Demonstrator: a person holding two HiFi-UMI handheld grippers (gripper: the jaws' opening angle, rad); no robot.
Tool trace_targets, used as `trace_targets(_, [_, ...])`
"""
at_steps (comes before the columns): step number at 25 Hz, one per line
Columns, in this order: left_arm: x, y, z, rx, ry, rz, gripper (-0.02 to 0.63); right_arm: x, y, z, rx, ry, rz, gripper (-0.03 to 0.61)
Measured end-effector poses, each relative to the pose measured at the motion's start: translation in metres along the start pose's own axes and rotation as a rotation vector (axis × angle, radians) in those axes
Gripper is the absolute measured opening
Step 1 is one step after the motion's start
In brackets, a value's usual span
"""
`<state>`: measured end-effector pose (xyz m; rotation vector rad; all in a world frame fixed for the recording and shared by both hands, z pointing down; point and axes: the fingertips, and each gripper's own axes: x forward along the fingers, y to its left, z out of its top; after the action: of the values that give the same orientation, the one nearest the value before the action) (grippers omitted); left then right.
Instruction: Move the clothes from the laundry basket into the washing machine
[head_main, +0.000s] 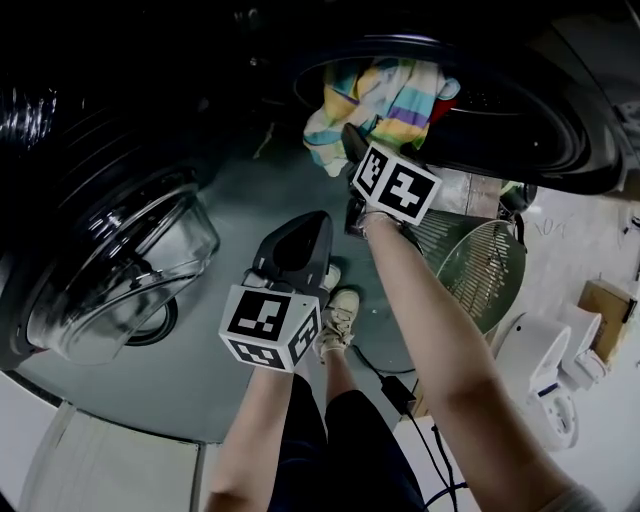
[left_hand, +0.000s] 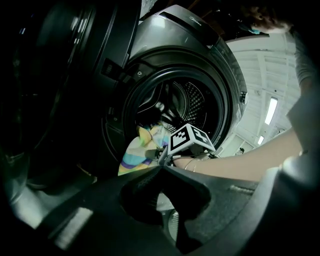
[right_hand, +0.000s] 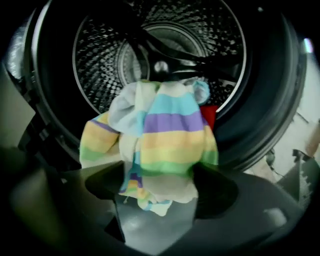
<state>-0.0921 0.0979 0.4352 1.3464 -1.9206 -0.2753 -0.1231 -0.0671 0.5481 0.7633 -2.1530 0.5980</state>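
Above a smooth grey floor (head_main: 225, 215), the right gripper (head_main: 352, 142) pinches a soft pastel-striped cloth (right_hand: 170, 135) at 6 o'clock of the perforated steel drum (right_hand: 100, 65). The left gripper (left_hand: 163, 169) is closed and empty.

The soft striped cloth (right_hand: 170, 135) has pastel bands of yellow, green, purple and turquoise on cream. Beside it shows a red garment (right_hand: 210, 116). The perforated steel drum (right_hand: 100, 65) is silvery and dotted with holes, and the washing machine (left_hand: 200, 40) is dark grey. The left gripper (head_main: 318, 222) and right gripper (head_main: 348, 132) are black, with white cubes bearing black squares. The mesh laundry basket (head_main: 480, 265) is pale green.
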Motion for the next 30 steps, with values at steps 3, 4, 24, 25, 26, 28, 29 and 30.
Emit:
trace_targets(3, [0.001, 0.0, 0.004, 0.007, -0.012, 0.002, 0.006, -0.005, -0.017, 0.003, 0.033, 0.021, -0.046, 0.312])
trace_targets(4, [0.001, 0.0, 0.005, 0.01, -0.014, 0.0, 0.006, -0.006, -0.02, 0.004, 0.023, 0.021, -0.036, 0.213])
trace_targets(24, [0.007, -0.018, 0.023, 0.037, -0.023, -0.02, 0.006, -0.057, 0.019, 0.19, 0.058, -0.452, 0.277, 0.418])
trace_targets(25, [0.006, -0.018, 0.024, 0.037, -0.03, -0.015, 0.006, -0.049, 0.013, 0.177, 0.072, -0.403, 0.26, 0.475])
trace_targets(26, [0.006, -0.017, 0.024, 0.037, -0.036, -0.012, 0.006, -0.044, 0.007, 0.164, 0.078, -0.365, 0.238, 0.486])
trace_targets(28, [0.004, -0.018, 0.025, 0.04, -0.036, -0.013, 0.006, -0.042, -0.003, 0.138, 0.088, -0.317, 0.202, 0.52])
trace_targets(29, [0.004, -0.018, 0.025, 0.043, -0.033, -0.014, 0.006, -0.043, -0.007, 0.126, 0.098, -0.301, 0.191, 0.536])
trace_targets(30, [0.003, -0.017, 0.025, 0.046, -0.028, -0.014, 0.006, -0.045, -0.009, 0.113, 0.108, -0.287, 0.185, 0.545])
